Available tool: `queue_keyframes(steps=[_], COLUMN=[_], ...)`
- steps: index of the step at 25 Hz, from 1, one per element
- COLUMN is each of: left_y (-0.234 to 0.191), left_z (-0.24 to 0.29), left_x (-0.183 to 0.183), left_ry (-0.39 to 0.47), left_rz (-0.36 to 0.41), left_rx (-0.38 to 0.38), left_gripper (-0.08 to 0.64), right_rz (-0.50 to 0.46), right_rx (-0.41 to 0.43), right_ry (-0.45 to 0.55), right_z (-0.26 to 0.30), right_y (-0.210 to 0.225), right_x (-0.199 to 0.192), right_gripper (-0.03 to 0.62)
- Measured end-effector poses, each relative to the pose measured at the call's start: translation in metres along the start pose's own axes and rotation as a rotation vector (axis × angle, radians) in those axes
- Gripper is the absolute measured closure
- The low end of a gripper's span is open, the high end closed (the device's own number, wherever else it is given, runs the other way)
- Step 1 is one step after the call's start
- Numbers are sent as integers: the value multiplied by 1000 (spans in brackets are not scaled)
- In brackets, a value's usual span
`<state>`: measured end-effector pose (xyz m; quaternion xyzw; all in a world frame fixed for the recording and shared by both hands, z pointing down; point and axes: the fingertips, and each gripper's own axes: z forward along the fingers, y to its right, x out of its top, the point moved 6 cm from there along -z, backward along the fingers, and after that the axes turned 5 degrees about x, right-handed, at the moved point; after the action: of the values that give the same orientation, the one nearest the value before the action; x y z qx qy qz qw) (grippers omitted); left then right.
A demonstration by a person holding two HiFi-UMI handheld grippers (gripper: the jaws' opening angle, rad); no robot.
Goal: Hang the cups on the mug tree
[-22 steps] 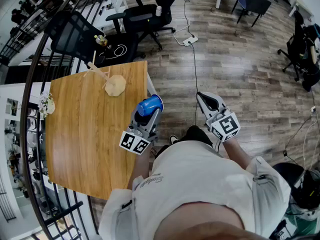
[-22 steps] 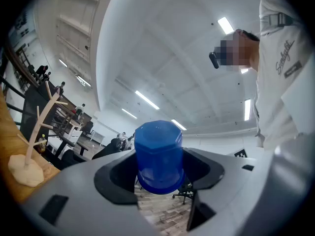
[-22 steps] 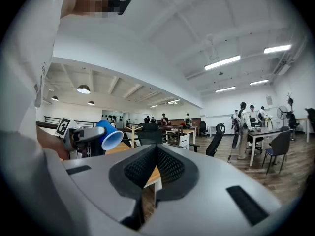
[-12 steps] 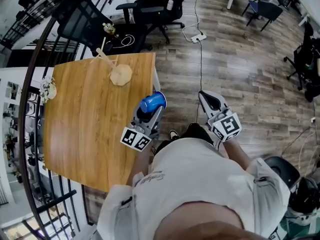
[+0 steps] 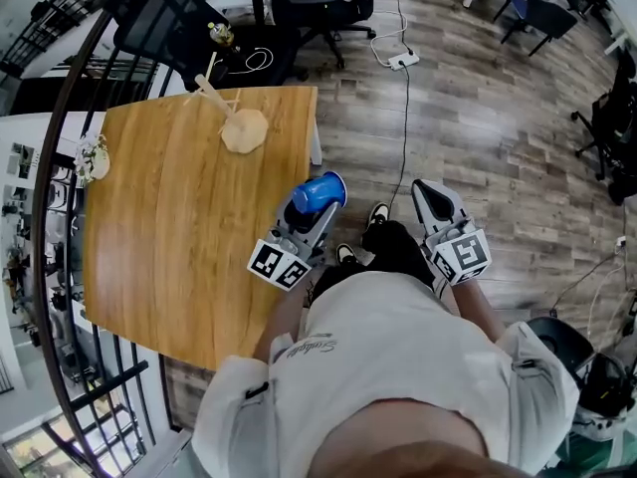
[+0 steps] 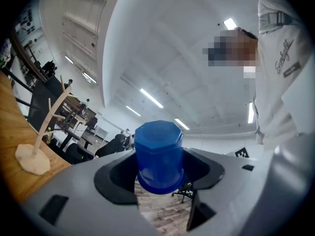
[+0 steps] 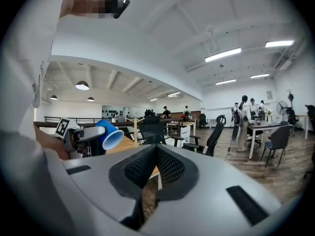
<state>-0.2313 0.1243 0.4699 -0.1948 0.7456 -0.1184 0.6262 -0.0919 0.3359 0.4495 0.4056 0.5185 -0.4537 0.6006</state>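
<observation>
Right now my left claw point(image 5: 309, 215) is grasping the blue cup point(image 5: 321, 191), which lies on its side in the air just beside the counter's point(image 5: 169, 237) edge. The mug tree point(image 5: 231, 118) stands at the counter's far corner, well apart from the cup. My right claw point(image 5: 430, 199) is clenched, jaws together, over the wooden floor point(image 5: 498, 137).

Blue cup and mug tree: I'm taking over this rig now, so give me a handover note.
The left tongs are shut on the blue cup, in the air beside the edge of the table.
The right tongs are shut and empty.
The mug tree stands at the table's far end, bare.
Done: cup picked up.
To do: carry it to the tree and hang it.
</observation>
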Motion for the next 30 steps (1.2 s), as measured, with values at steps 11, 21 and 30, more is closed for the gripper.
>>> queue_keyframes(steps=[11,21,30], left_y=[-32,-60,-79], left_z=[45,149,193], left_x=[9,45,45], left_ry=[-59,-68,-45], left_rz=[26,65,74], left_rx=[76,62,190], left_gripper=[275,275,275], right_rz=[43,13,23], right_rx=[70,102,186], right_ry=[32,118,121], right_z=[70,126,157], right_y=[48,133,195], right_x=[1,17,19], right_gripper=[597,597,597])
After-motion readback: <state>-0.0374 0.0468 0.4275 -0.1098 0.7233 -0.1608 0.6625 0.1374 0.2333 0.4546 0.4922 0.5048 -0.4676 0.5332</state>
